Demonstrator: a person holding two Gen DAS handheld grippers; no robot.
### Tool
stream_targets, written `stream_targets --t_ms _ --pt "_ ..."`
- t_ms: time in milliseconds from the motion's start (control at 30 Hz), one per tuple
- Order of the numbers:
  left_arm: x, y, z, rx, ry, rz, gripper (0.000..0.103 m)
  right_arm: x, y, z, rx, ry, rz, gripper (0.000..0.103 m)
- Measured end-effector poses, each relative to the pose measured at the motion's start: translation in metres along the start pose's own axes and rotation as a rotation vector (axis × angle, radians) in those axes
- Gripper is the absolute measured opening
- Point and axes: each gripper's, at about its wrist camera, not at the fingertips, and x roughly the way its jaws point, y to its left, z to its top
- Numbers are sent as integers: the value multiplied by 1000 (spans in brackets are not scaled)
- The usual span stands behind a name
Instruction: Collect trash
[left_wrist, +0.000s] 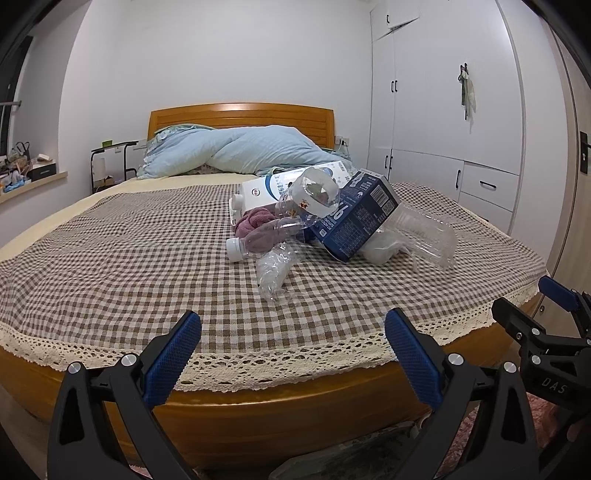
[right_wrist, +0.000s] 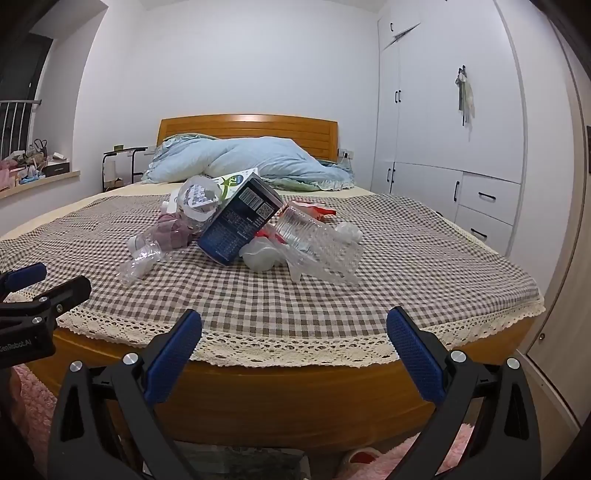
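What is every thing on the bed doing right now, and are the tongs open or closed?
Left tongs: open, empty, near the bed's foot.
Right tongs: open, empty.
Dark blue cardboard carton: tilted, leaning on the pile.
Clear plastic bottle with white cap: lying down, capped.
Ribbed clear plastic container: lying on its side.
Crumpled clear plastic wrapper: crushed, on the checked cloth.
Light blue quilt: bunched by the headboard.
Upper wardrobe door: ajar.
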Motion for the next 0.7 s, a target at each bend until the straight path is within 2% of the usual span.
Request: stream_targets --t_ms 700 --pt "2 -1 0 -1 -2 -10 96 -1 0 0 0 -1 3 97"
